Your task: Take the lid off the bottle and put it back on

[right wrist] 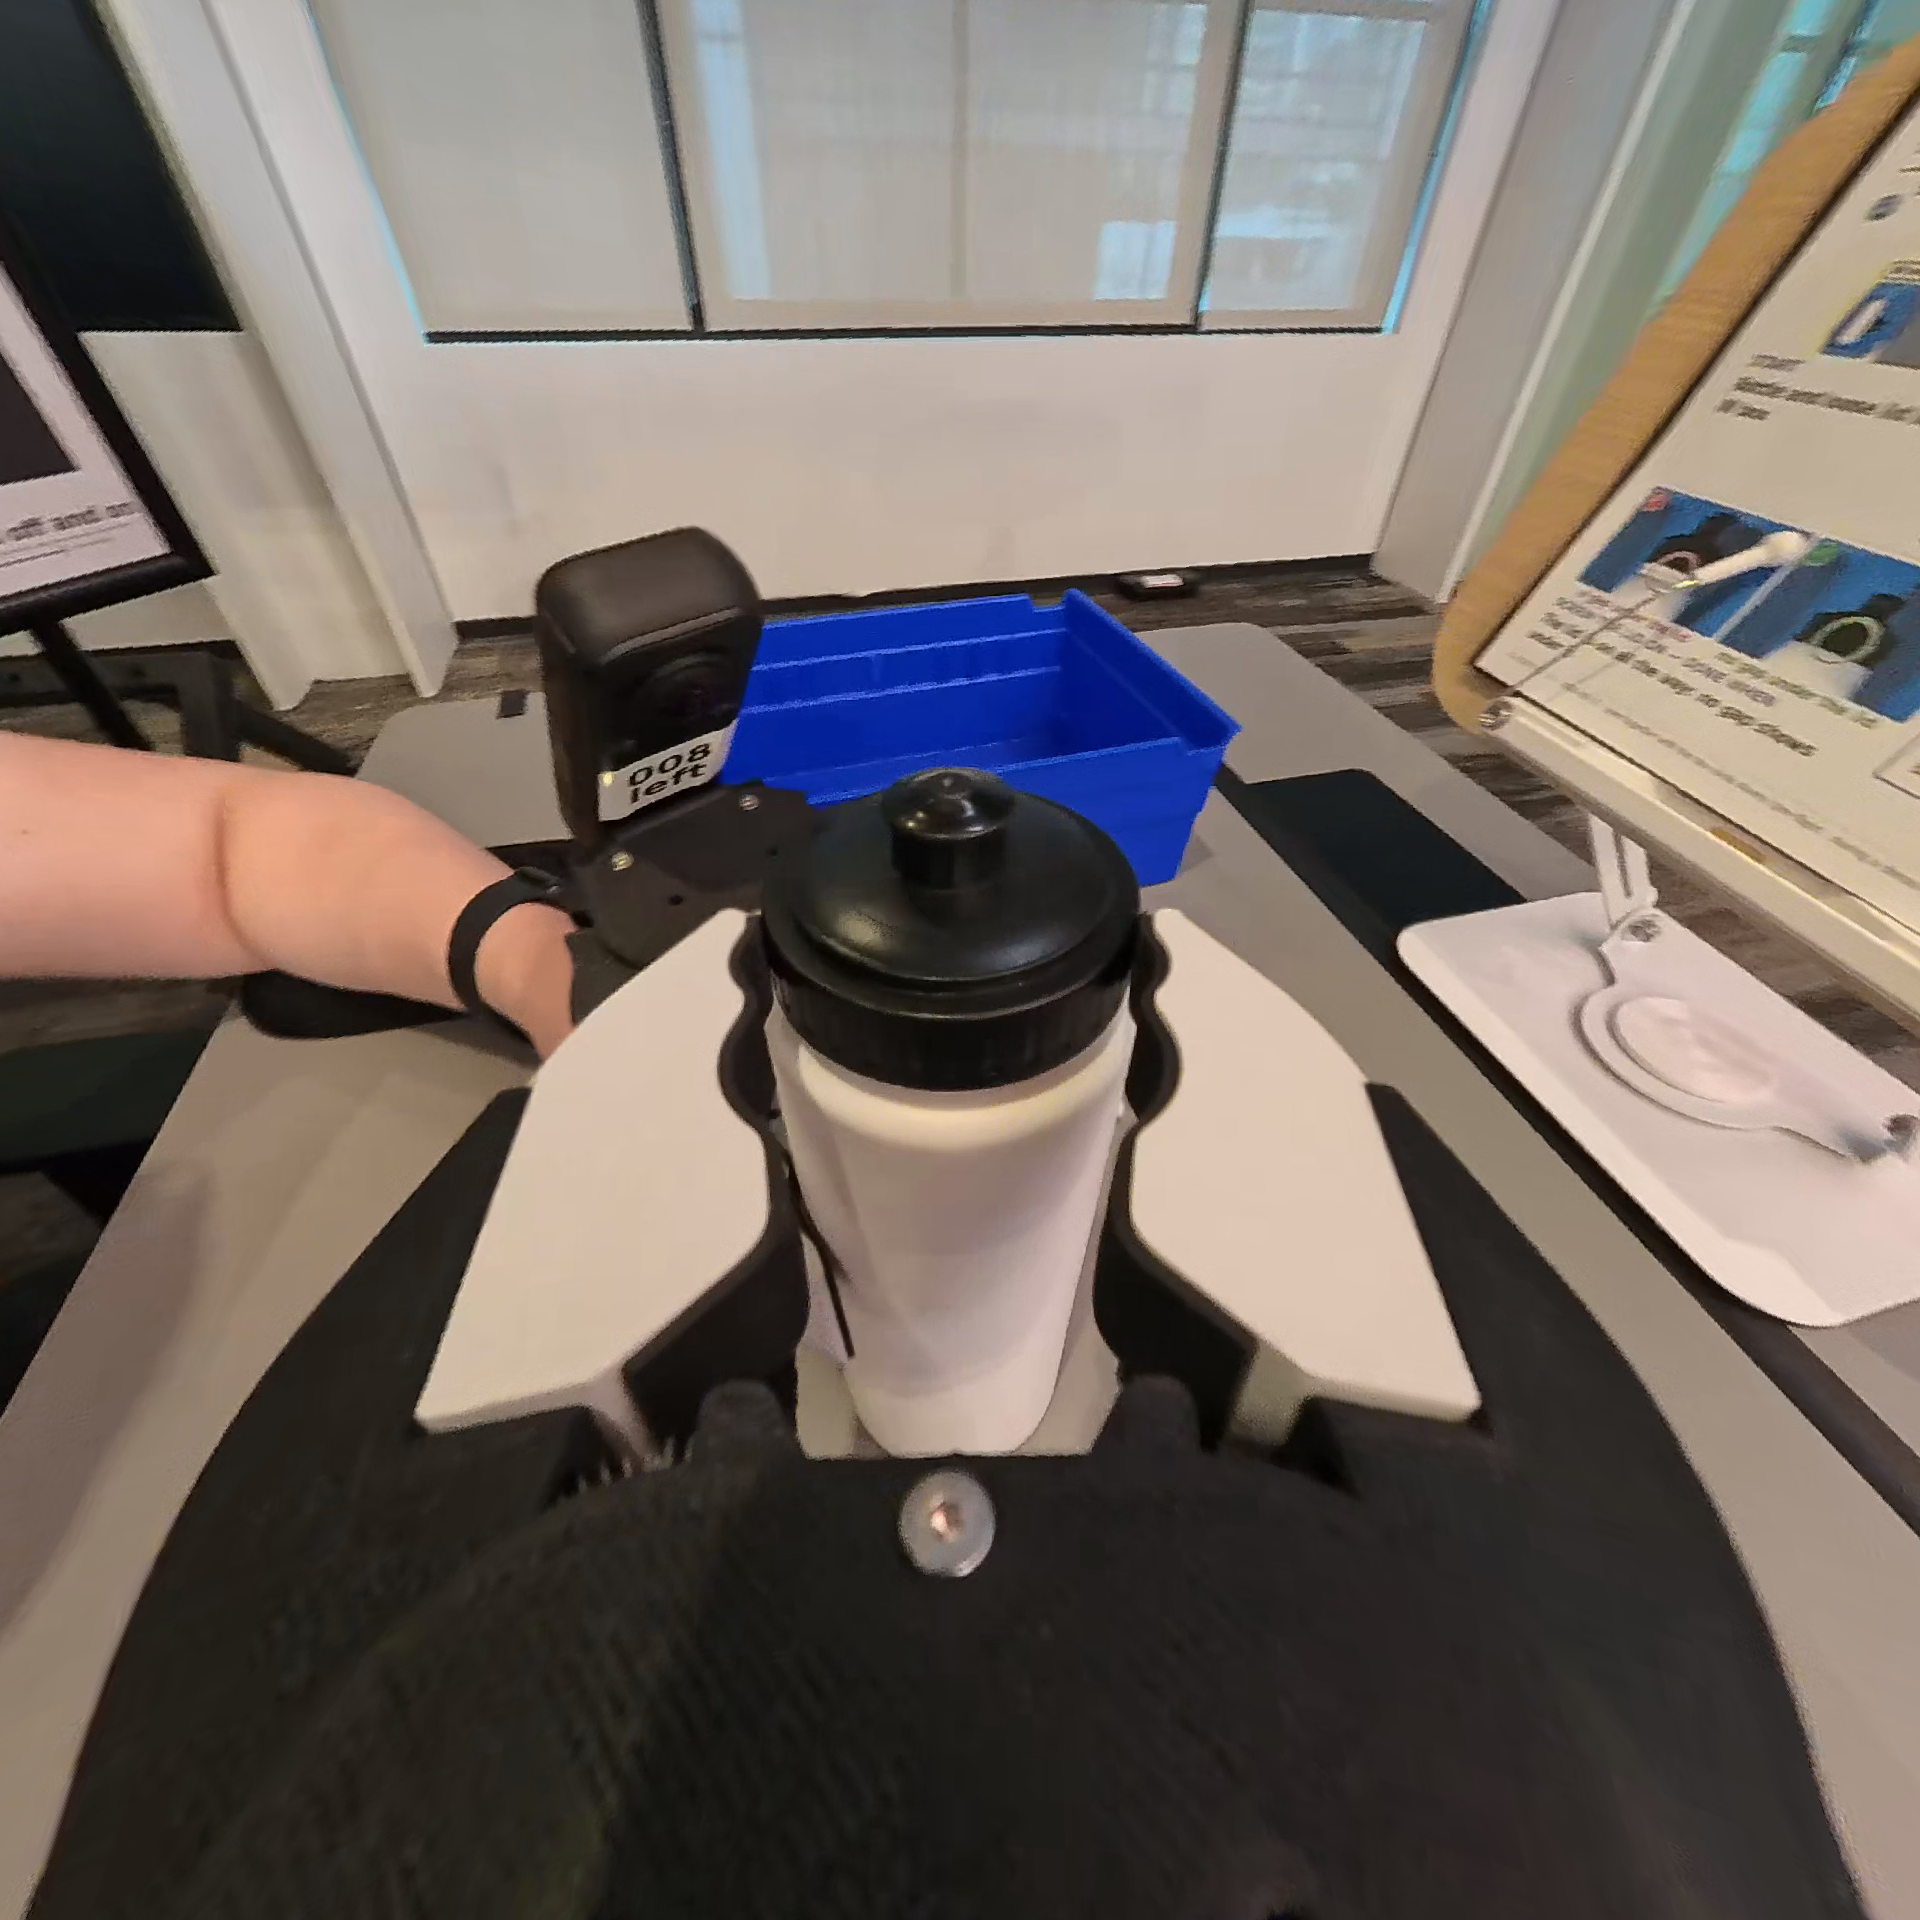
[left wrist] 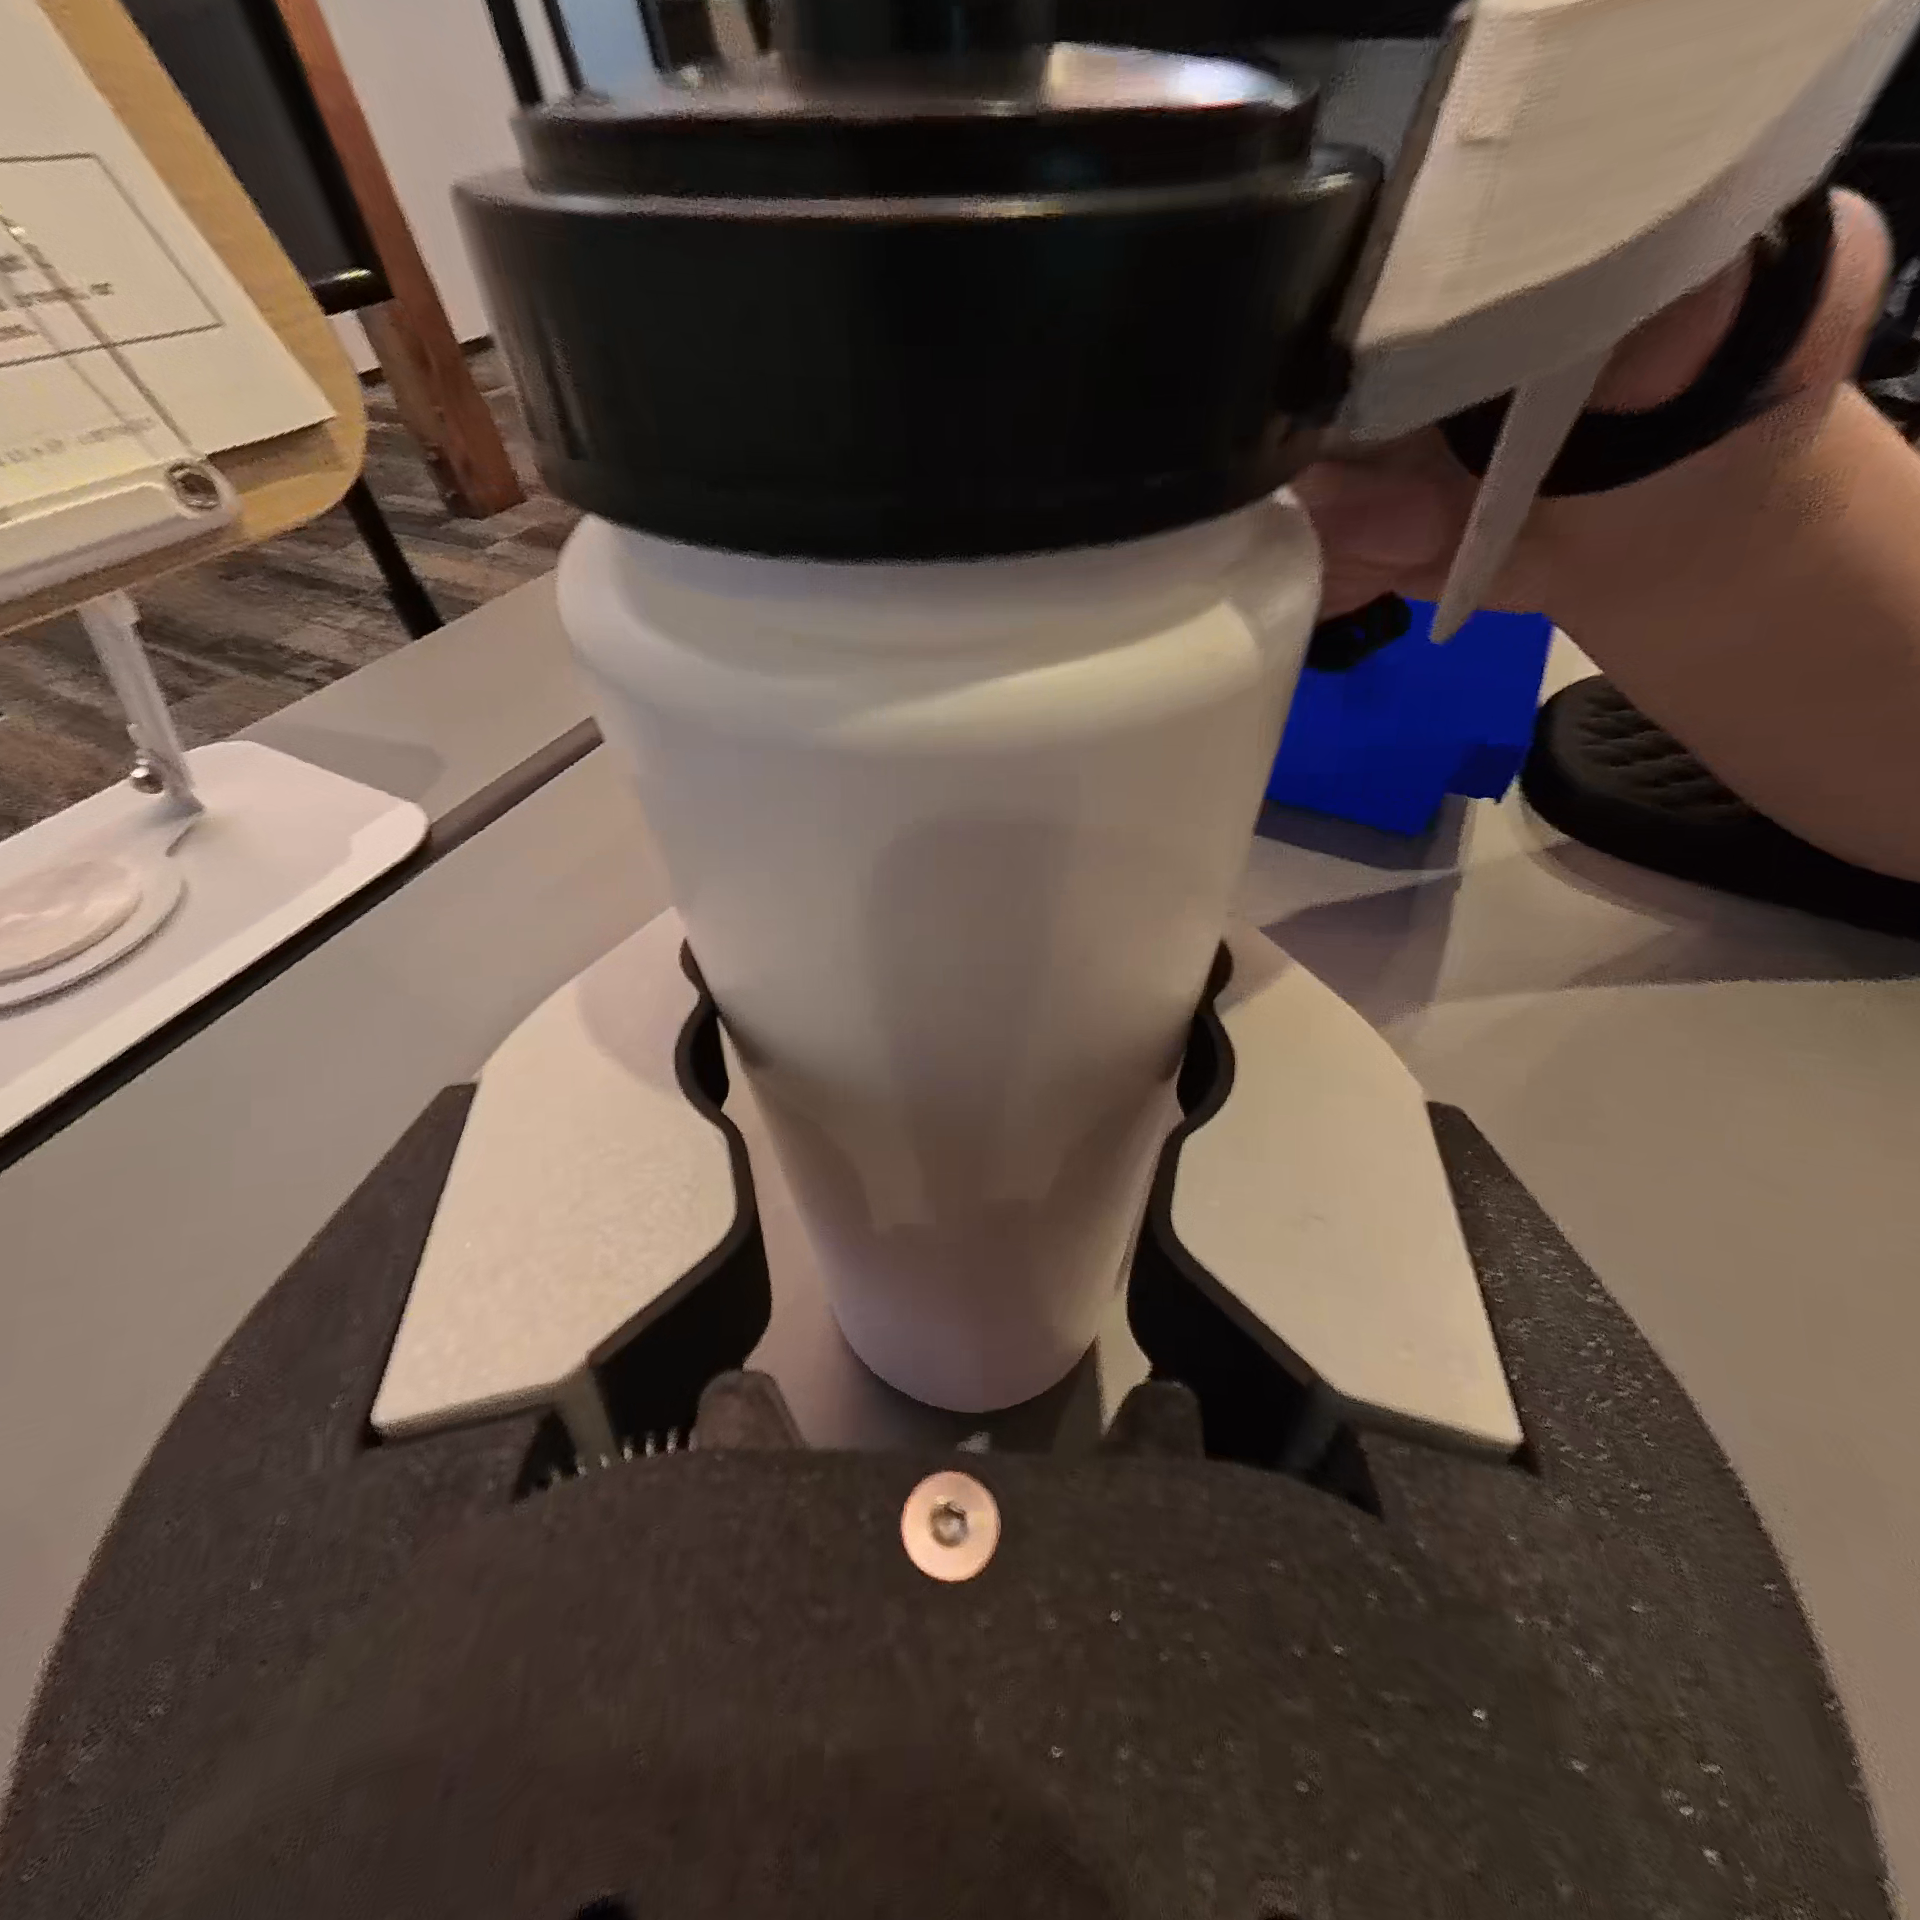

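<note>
Left tongs (left wrist: 954, 1049) are pinching the white bottle (left wrist: 935, 935) low on its body, black pads touching both sides, w/ the base just above or on the grey tabletop (left wrist: 260, 1195); can't tell which from the left wrist view. Right tongs (right wrist: 951, 1023) sit around the black lid (right wrist: 945, 935) at the bottle's neck, pads (right wrist: 743, 1023) right at the lid's ribbed skirt on both sides; looks like a grip on the lid, tho blur leaves a thin gap possible, so contact isn't 100% sure. Lid is on, seated down to the shoulder, no gap showing btw lid and body. Step in hand, as I read it: either the start of unscrewing or the end of screwing back on; pics alone don't settle which. If it's the start, next move needs the left tongs to hold the body fixed while the right tongs twist the lid about the bottle's axis, then lift straight up along it; squeeze too soft and the ribbed skirt will prob slip. Bottle stands upright, long axis vertical, spout knob (right wrist: 943, 821) pointing up, base down. Further out: the left tool's camera block (right wrist: 649, 665) and the person's forearm (right wrist: 208, 873), a blue bin (right wrist: 987, 707) behind the bottle, and a tilted instruction board on a white stand (right wrist: 1662, 1091) to the side.
</note>
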Demonstrator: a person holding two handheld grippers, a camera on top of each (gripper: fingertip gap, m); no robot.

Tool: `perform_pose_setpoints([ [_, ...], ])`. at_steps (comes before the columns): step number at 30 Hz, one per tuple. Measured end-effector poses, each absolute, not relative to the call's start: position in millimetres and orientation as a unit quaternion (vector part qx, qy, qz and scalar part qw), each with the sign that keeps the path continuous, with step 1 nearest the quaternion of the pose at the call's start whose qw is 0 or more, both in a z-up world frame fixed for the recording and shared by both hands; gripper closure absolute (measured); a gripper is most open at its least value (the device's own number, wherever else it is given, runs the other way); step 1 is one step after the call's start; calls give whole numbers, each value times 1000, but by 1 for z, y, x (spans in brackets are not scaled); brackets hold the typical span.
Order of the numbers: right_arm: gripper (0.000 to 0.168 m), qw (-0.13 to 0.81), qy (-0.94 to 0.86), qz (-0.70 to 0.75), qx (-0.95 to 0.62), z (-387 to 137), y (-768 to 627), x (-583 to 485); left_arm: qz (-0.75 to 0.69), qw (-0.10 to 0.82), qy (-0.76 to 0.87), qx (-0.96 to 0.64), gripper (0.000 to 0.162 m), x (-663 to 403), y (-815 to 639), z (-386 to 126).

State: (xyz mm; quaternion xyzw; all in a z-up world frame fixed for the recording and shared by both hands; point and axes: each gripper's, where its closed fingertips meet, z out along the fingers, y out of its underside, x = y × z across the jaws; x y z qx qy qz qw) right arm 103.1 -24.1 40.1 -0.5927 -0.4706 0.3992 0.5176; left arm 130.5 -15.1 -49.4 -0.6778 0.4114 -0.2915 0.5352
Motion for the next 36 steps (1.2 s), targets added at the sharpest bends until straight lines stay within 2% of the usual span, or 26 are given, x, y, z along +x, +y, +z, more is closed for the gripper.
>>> perform_pose_setpoints([
  [9, 99, 620, -340, 284, -648, 40, -10, 98, -238, 544, 351, -724, 75, 122, -1, -51],
  [13, 94, 591, -407, 319, -619, 43, -14, 95, -264, 538, 373, -708, 75, 123, -4, -50],
  [17, 89, 508, -486, 400, -587, 38, -27, 101, -298, 529, 412, -679, 75, 130, -15, -50],
  [22, 99, 481, -505, 446, -561, 41, -33, 110, -329, 517, 445, -653, 75, 140, -27, -50],
  [26, 99, 487, -498, 432, -573, 40, -31, 109, -328, 517, 439, -658, 75, 139, -26, -50],
  [36, 99, 618, -333, 319, -637, 42, -14, 97, -237, 544, 354, -723, 75, 120, -4, -51],
])
